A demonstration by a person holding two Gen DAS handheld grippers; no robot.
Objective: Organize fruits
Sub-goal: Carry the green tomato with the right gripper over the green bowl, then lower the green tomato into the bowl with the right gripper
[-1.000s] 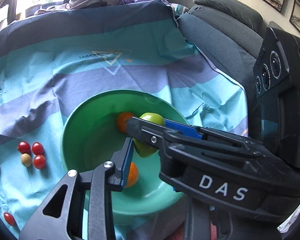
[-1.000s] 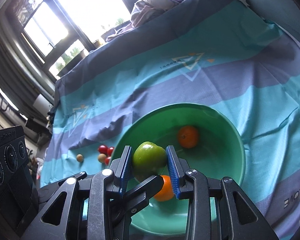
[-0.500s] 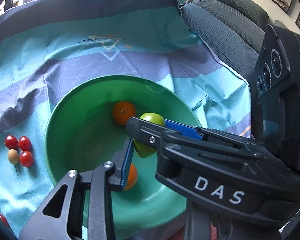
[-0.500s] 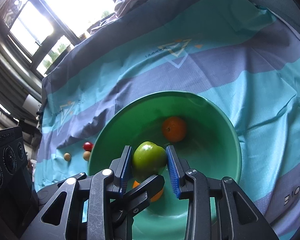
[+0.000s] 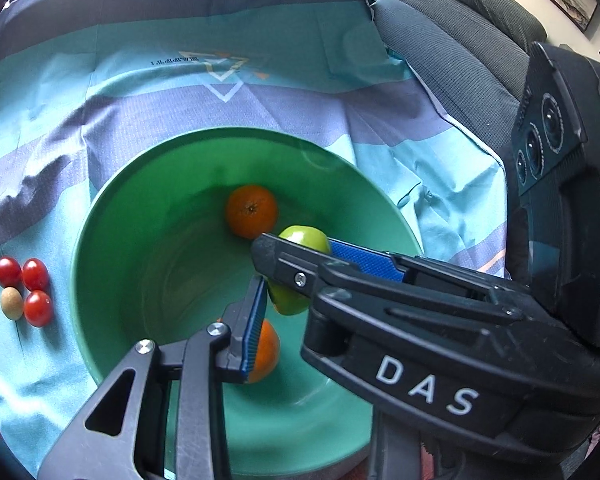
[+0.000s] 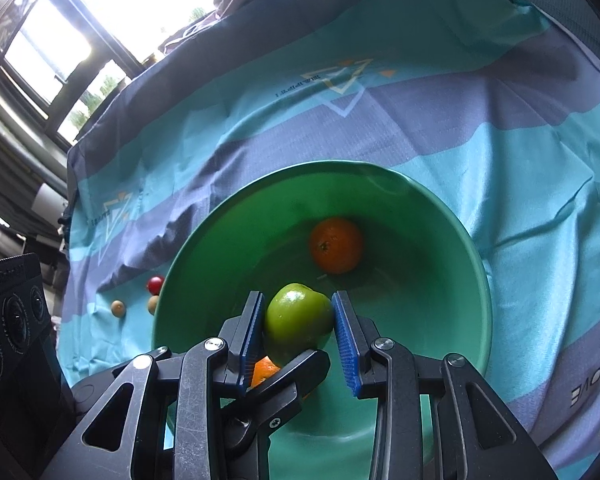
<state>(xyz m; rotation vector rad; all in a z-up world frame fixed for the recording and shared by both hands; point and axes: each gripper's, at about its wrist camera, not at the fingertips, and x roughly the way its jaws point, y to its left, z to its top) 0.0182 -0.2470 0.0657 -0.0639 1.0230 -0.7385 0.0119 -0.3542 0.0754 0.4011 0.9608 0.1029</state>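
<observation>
At the far left of the left wrist view, a small cluster is seen on the striped cloth (image 5: pixel 284 92): three cherry tomatoes (image 5: pixel 22 274) and one tan round fruit (image 5: pixel 11 303), touching one another just outside the bowl. They are judged to be waiting their turn, since nothing grips them. A second tan fruit (image 6: pixel 117 308) is seen only in the right wrist view, lying apart from the others.

Next comes the green bowl (image 5: pixel 112 200), set on the cloth as the collecting place. Two oranges are counted inside it: one orange (image 5: pixel 252 211) toward the far side, and a second orange (image 5: pixel 266 350) near the front, partly hidden behind a blue pad.

The left tool (image 5: pixel 260 332) is held low over the bowl's near side. Only one of its fingers is visible, the other being covered by the right tool's body, so whether it is open cannot be told; nothing is seen in its grip.

Further right, one green apple (image 6: pixel 298 317) is clamped between the blue pads of the right tool (image 6: pixel 298 334), whose fingers are closed to the apple's width. The apple is carried above the bowl's interior, between the two oranges, probably so that it can be released among them without rolling out.

At the far right, a grey sofa (image 5: pixel 459 52) borders the cloth.
</observation>
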